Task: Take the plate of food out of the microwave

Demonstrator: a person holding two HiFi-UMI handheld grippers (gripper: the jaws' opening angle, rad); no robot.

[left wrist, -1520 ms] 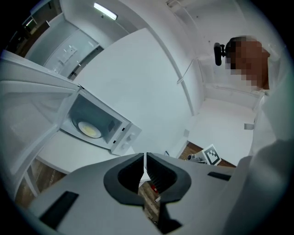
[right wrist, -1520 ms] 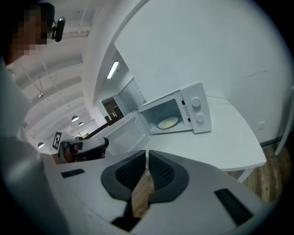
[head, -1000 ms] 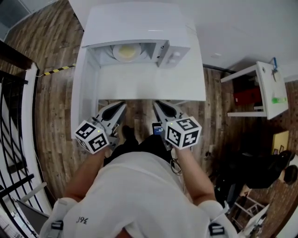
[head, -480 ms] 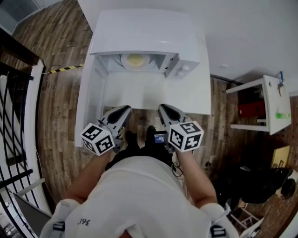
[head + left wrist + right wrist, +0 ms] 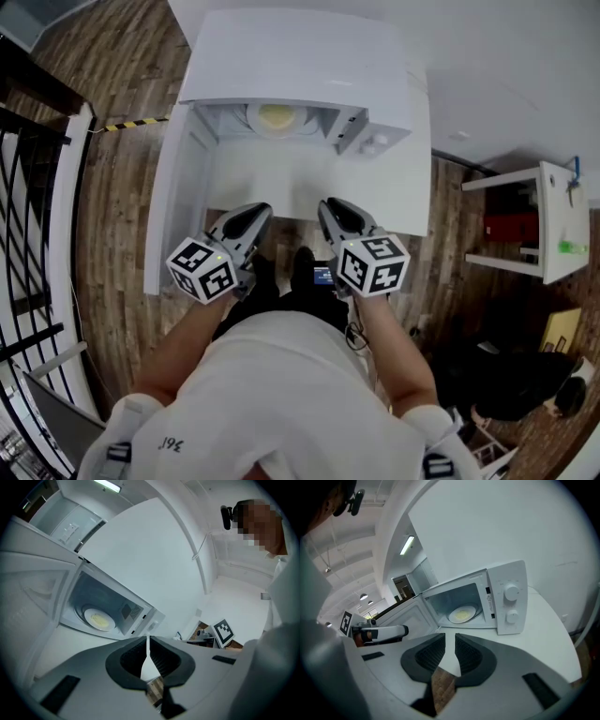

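My left claw [image 5: 251, 214] is closed, its pads pressed together with nothing between them. My right claw [image 5: 333, 208] has just been opening. Its pads stand a narrow slit apart and grip nothing. Both claws hover side by side over the near edge of the white counter [image 5: 309, 183], pointing toward the microwave [image 5: 309, 66] and well short of it. Its door [image 5: 173, 206] hangs wide open on my left. The plate [image 5: 253, 117] sits inside the microwave, in the middle of the chamber, with yellow food [image 5: 278, 117] on it, and neither claw touches it.
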